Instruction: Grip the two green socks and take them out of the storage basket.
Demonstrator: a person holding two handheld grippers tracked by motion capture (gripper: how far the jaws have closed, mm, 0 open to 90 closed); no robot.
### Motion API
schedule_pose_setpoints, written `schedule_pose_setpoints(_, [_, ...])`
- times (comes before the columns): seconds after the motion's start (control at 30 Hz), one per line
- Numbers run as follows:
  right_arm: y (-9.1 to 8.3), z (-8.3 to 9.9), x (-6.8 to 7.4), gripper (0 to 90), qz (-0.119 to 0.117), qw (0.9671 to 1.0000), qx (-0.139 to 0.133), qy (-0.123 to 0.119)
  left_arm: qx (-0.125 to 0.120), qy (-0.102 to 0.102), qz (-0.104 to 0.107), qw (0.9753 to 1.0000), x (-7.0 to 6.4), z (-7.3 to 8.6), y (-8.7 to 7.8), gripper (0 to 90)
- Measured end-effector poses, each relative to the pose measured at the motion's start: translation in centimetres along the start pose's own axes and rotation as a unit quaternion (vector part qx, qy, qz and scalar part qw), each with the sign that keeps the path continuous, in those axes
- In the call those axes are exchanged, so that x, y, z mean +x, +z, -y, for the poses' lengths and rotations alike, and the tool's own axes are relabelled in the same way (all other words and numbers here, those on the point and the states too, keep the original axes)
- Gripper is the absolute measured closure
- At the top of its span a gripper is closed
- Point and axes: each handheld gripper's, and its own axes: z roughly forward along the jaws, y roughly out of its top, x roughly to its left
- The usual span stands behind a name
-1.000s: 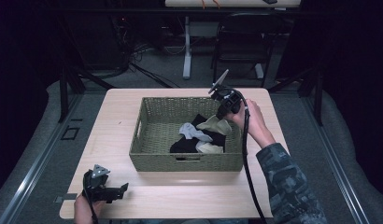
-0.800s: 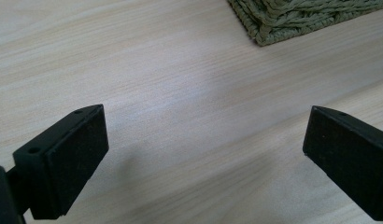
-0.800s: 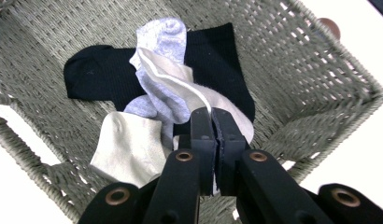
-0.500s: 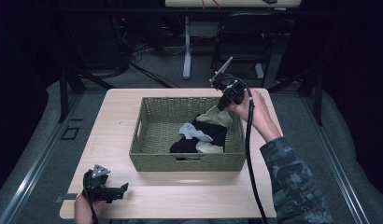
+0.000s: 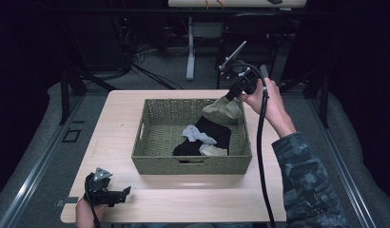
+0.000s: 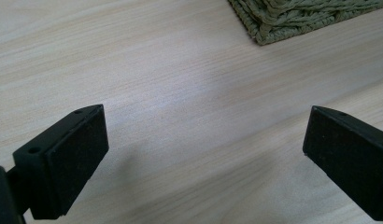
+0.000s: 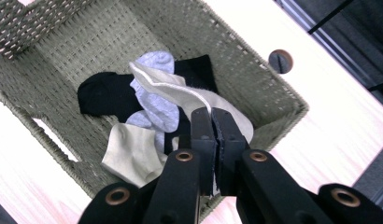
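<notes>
Table [image 5: 288,190] (basket [image 5: 150,156] edge) beside tongs [image 6: 203,154]

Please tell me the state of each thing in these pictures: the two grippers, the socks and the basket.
right gripper: shut on the beige sock, raised over the basket's far right corner.
beige sock: pinched, hanging partly lifted out of the basket.
left gripper: open, holding nothing, low over the table.
basket: upright, open on top.
black socks: lying in the basket.
grey sock: lying on the black socks.
second beige sock: lying by the basket's near wall.

Rough woven wicker basket [image 5: 190,164], soft cloth socks [image 7: 147,98], smooth matt wood table [image 5: 117,128]
</notes>
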Motion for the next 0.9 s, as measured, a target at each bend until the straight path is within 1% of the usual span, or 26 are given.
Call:
schedule_pose_setpoints(0.07, [-0.6, 0.0, -0.2, 88.6, 0.002, 1.0000, -0.006, 0.002, 0.000, 0.000, 0.000, 1.0000, 0.0, 0.0, 0.0, 0.1])
schedule_pose_setpoints(0.23, [-2.1, 0.3, -0.8, 88.6, 0.009, 0.9999, -0.011, 0.005, 0.000, 0.000, 0.000, 1.0000, 0.0, 0.0, 0.0, 0.1])
schedule_pose_setpoints(0.33, [-3.0, 0.8, -1.3, 88.6, 0.012, 0.9997, -0.020, 0.012, 0.000, -0.001, 0.000, 1.0000, 0.0, 0.0, 0.0, 0.1])
schedule_pose_setpoints(0.47, [-3.7, 1.5, -2.0, 88.7, 0.017, 0.9994, -0.024, 0.019, 0.000, 0.000, 0.000, 1.0000, 0.0, 0.0, 0.0, 0.1])
schedule_pose_setpoints(0.67, [-5.0, 3.1, -3.5, 88.6, 0.024, 0.9985, -0.030, 0.040, 0.000, 0.000, 0.000, 1.0000, 0.0, 0.0, 0.0, 0.1])
schedule_pose_setpoints(0.77, [-5.5, 3.8, -4.3, 88.6, 0.028, 0.9981, -0.030, 0.045, 0.000, 0.000, 0.000, 1.0000, 0.0, 0.0, 0.0, 0.1])
schedule_pose_setpoints(0.8, [-5.6, 4.1, -4.5, 88.6, 0.028, 0.9977, -0.034, 0.052, 0.000, 0.000, 0.000, 1.0000, 0.0, 0.0, 0.0, 0.1])
schedule_pose_setpoints(0.9, [-6.0, 5.2, -5.5, 88.6, 0.032, 0.9968, -0.033, 0.065, 0.000, 0.001, -0.001, 1.0000, 0.0, 0.0, 0.0, 0.1])
